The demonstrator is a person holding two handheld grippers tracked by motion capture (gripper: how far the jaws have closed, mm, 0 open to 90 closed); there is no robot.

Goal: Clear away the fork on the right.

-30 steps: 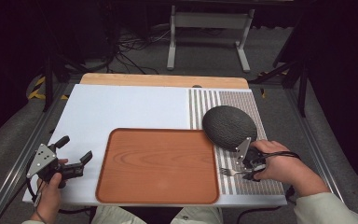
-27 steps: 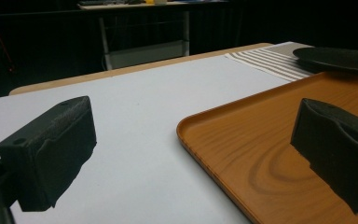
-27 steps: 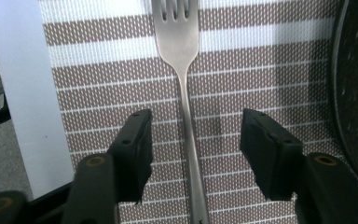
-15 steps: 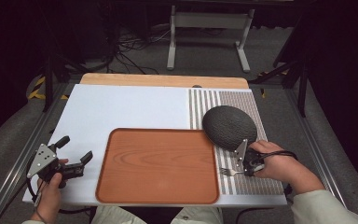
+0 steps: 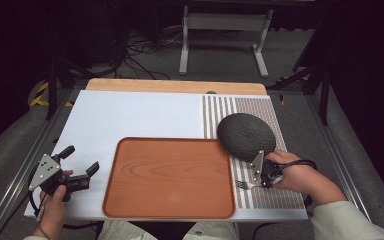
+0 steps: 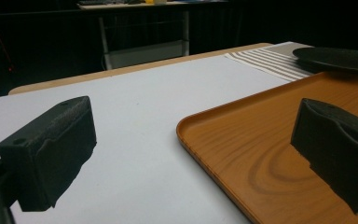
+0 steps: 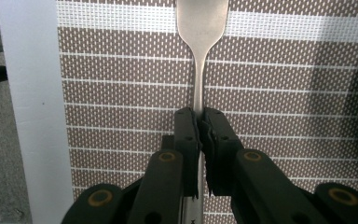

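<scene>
A metal fork (image 7: 200, 56) lies over the striped placemat (image 7: 284, 93), and my right gripper (image 7: 199, 116) is shut on its handle. In the high view the fork (image 5: 243, 185) points left from the right gripper (image 5: 264, 179), just right of the wooden tray (image 5: 170, 175). A dark round plate (image 5: 245, 136) rests on the placemat (image 5: 275, 195) behind that hand. My left gripper (image 5: 80, 165) is held open at the table's left front, left of the tray. In the left gripper view its fingers (image 6: 51, 149) stand wide apart, with the tray's edge (image 6: 223, 154) between them.
The white table top (image 5: 140, 115) lies behind the tray, with a wooden strip (image 5: 175, 86) along its far edge. A metal stand (image 5: 220, 30) and cables sit on the floor beyond. Aluminium rails (image 5: 25, 165) run along the table's sides.
The right hand and gripper have edged slightly toward the front with the fork. The left gripper has stayed in place.
</scene>
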